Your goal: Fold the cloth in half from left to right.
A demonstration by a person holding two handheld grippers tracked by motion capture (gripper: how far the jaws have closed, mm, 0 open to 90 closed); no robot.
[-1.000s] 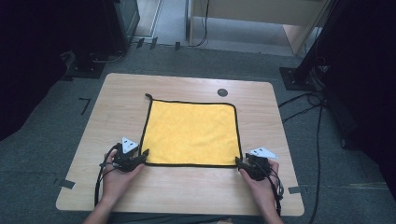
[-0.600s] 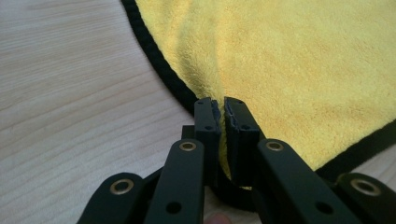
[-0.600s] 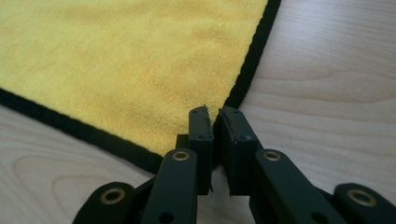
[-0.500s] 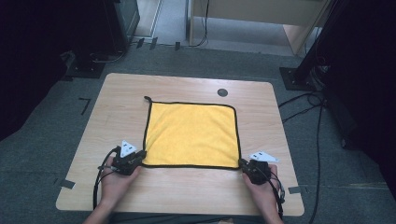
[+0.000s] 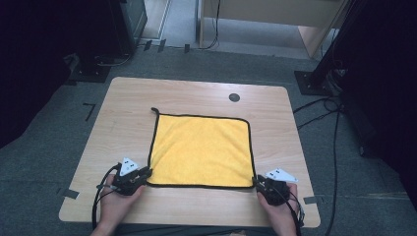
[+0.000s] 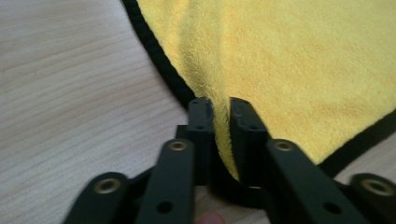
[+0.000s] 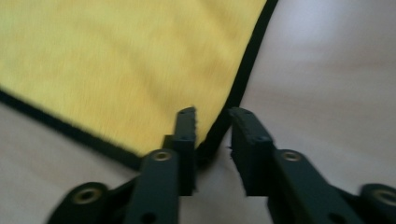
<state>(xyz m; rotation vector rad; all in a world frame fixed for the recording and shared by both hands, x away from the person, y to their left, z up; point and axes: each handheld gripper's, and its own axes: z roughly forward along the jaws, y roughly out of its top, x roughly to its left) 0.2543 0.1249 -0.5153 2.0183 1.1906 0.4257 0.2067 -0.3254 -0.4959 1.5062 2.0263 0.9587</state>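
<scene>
On the pale wooden counter (image 5: 123, 118), a yellow cloth (image 5: 201, 150) with black edging lies spread flat near the middle, its near edge running between the person's two hands. At the cloth's near left corner, the left gripper (image 5: 142, 173) has the corner caught up between its fingers (image 6: 201, 126): in the left gripper view a fold of yellow pile rises in the narrow slot between them, the fingers having just been easing apart, though they press the fabric on both sides. At the near right corner, the right gripper (image 5: 259, 183) sits low over the black hem; in the right gripper view its fingers (image 7: 187, 130) stand a little apart, having just been opening, with the corner's edging lying in the gap and touching the left one alone. A small dark round disc (image 5: 234, 97) is set in the counter beyond the cloth's far edge
</scene>
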